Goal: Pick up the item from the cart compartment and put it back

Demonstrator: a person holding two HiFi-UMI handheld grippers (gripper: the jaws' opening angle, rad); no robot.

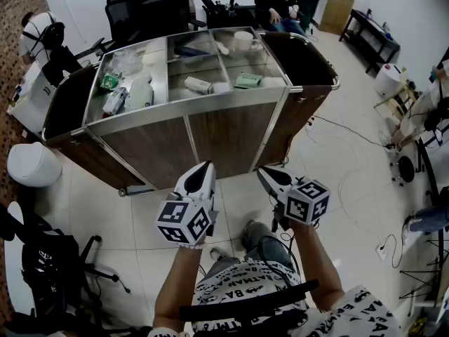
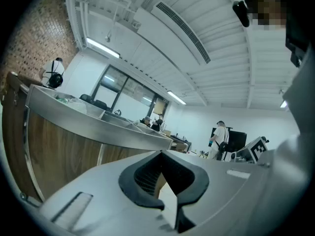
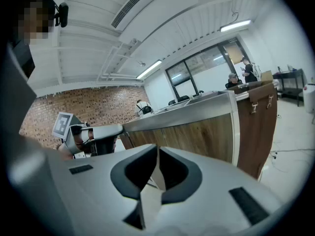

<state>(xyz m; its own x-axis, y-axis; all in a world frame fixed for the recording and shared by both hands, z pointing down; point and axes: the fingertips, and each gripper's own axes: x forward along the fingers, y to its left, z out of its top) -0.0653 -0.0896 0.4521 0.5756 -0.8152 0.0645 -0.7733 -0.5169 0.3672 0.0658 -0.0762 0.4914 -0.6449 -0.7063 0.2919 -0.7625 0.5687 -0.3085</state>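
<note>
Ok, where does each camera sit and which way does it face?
Head view: on the person's head, steeply down at the cart; left claw, right claw, forearms show.
Left gripper view: on the left claw, along its shut jaws toward the cart's front.
Right gripper view: on the right claw, along its shut jaws, same cart.
Shared: each gripper view catches the other claw.

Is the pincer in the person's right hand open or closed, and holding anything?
Shut and empty: the right gripper has its jaw tips touching, nothing between them, short of the cart.
</note>
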